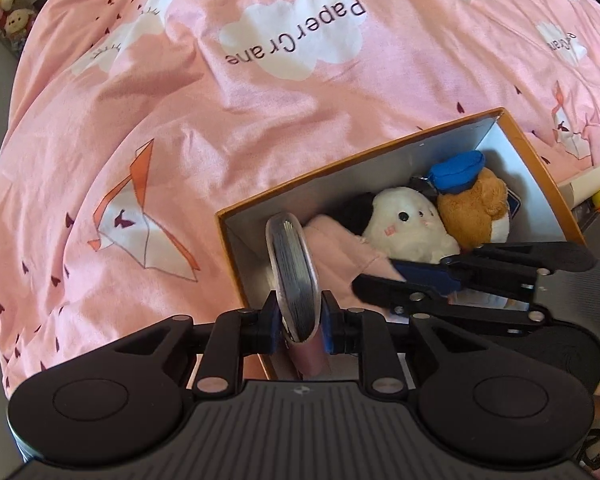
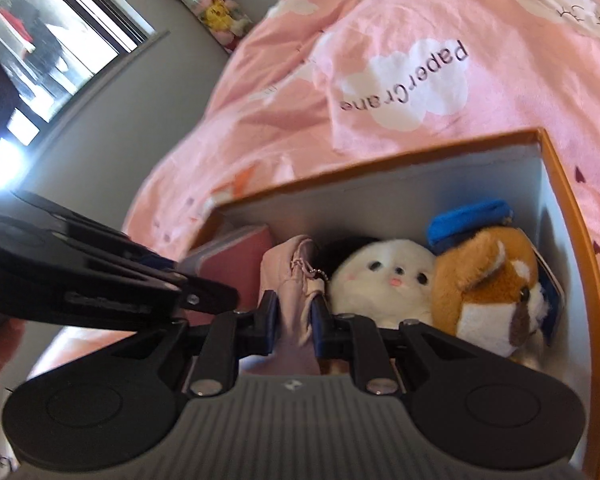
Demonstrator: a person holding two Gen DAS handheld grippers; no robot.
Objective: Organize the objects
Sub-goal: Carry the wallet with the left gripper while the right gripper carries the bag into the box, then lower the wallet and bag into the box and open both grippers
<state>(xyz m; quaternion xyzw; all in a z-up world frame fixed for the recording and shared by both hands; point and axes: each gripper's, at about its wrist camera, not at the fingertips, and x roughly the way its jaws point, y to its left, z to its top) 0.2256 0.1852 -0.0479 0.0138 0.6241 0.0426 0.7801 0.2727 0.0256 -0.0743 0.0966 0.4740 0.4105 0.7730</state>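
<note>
Both hands are down in the orange box [image 2: 572,216] sitting on the pink duvet [image 1: 180,120]. The left gripper [image 1: 299,322] has a small pink book [image 1: 296,276] standing on edge between its jaws at the left end of the box, silver page edges facing up; the gap looks barely wider than the book, and I can't say for sure the pads are pressing on it. The right gripper [image 2: 294,326] is pinched narrow on a soft pink pouch [image 2: 296,276] just beside the book, with the white plush [image 2: 384,280] and the brown plush [image 2: 492,292] in its blue cap packed in to the right. The book looks stiff and light, with a smooth cover that could slip, so I'd judge the spine end or the flat covers the best place to grip (not the gilt edge). The pouch is limp fabric and will sag and fold wherever it's taken, so a pinch near its zipper chain seems sensible. Room is tight: the box walls stand close on the left and far sides, the two grippers nearly cross each other over the middle, and the plush toys crowd the right end. The clear way out is straight up, and the duvet beyond the box is open and wrinkled.
</note>
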